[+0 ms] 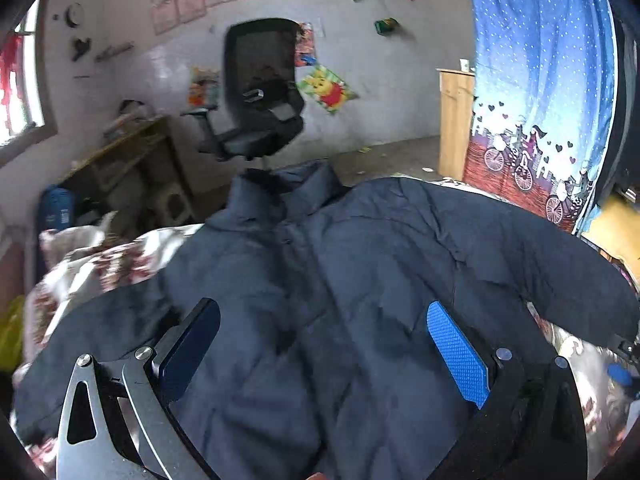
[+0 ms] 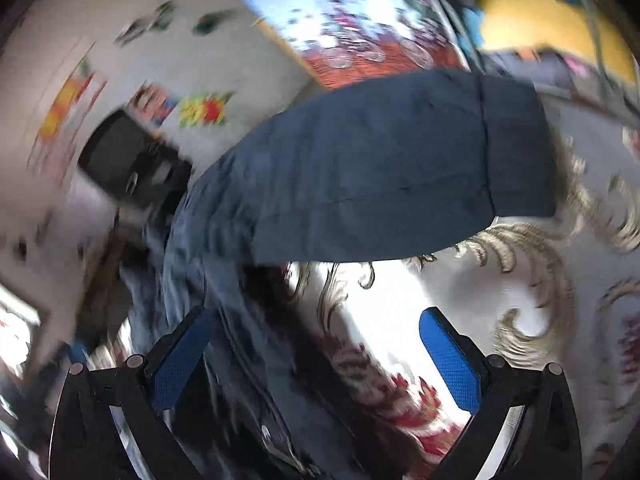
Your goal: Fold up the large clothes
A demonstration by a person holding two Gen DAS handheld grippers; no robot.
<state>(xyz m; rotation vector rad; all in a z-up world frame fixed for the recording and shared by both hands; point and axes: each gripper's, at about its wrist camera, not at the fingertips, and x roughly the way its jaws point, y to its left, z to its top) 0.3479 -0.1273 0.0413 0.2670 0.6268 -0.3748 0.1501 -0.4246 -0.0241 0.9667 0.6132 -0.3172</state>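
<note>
Lying under both jaws: jacket [image 1: 320, 280] | left apart | right apart, seemingly over hem

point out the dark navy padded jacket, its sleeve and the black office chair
dark navy padded jacket [image 1: 320, 300], left wrist view, on its chest
jacket sleeve [image 2: 400, 176], right wrist view, mid-sleeve
black mesh office chair [image 1: 260, 64], left wrist view, on its backrest

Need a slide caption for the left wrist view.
Open left gripper above a navy puffer jacket spread flat on a floral bedspread, office chair behind.
</note>
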